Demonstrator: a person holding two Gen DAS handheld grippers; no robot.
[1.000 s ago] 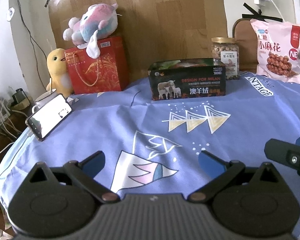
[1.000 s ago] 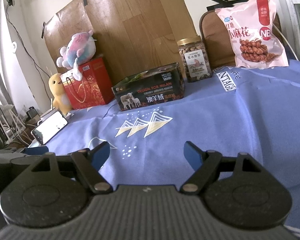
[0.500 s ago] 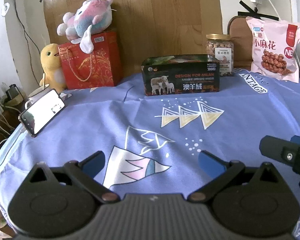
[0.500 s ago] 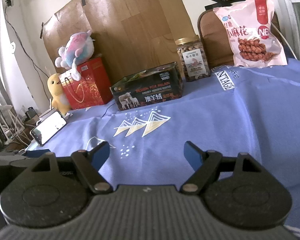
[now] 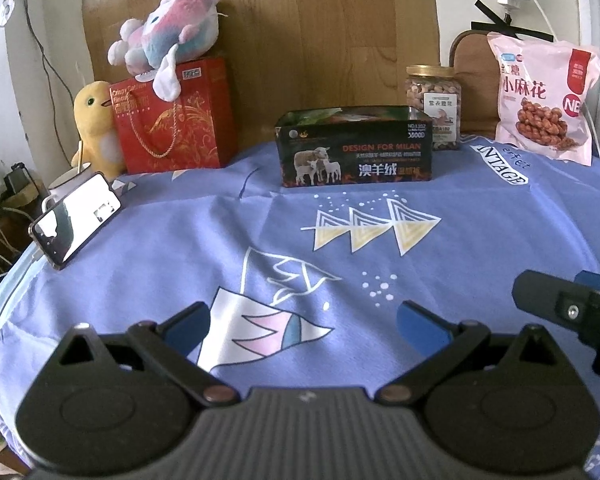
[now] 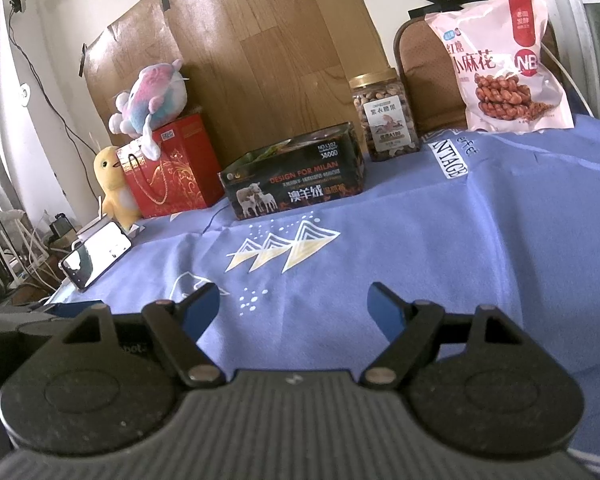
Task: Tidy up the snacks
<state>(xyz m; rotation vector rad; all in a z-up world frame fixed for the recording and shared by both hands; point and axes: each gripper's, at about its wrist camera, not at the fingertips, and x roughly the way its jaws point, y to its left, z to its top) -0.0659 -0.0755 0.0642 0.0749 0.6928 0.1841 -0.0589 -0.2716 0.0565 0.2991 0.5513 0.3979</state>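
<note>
A pink snack bag (image 5: 546, 102) leans upright at the back right of the blue-clothed table; it also shows in the right wrist view (image 6: 504, 64). A clear nut jar (image 5: 434, 106) with a gold lid stands left of it (image 6: 384, 114). A dark open box (image 5: 356, 146) with sheep printed on it sits in front of the jar (image 6: 296, 178). My left gripper (image 5: 304, 320) is open and empty over the near cloth. My right gripper (image 6: 296, 308) is open and empty, to the right of the left one.
A red gift bag (image 5: 176, 116) with a plush toy (image 5: 168, 36) on top and a yellow plush duck (image 5: 94, 128) stand at the back left. A phone (image 5: 74, 220) leans near the left table edge beside a white cup. A wooden board backs the table.
Both gripper views have shifted slightly, bringing the box and snacks a little closer and more centred. Both grippers stay open and empty.
</note>
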